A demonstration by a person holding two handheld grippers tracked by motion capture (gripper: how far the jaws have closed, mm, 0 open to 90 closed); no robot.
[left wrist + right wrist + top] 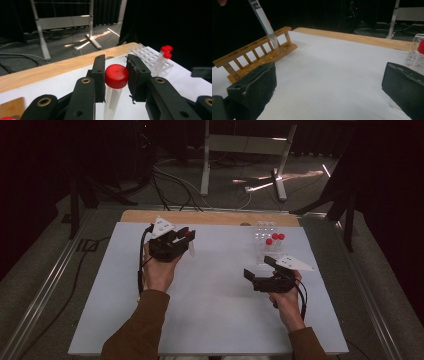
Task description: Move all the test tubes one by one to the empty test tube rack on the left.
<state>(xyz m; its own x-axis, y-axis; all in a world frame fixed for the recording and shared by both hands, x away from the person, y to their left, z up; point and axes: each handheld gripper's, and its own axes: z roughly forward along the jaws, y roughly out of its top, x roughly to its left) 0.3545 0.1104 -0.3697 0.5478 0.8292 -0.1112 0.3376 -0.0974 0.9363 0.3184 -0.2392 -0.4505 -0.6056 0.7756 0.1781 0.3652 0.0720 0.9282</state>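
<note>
Tubes: three red-capped; one tube [113,96] in the left gripper [184,236], two more tubes [274,240] standing in the clear rack [265,227].
Racks: two; wooden rack [254,56] at left in the right gripper view, clear rack near the desk's far right edge.
Left jaws: clenched on the held tube just under its cap, tube hanging above the desk [210,290].
Open room: bare white desk between both grippers.
Right gripper [260,268]: jaws released, nothing between them, just beside the clear rack.
</note>
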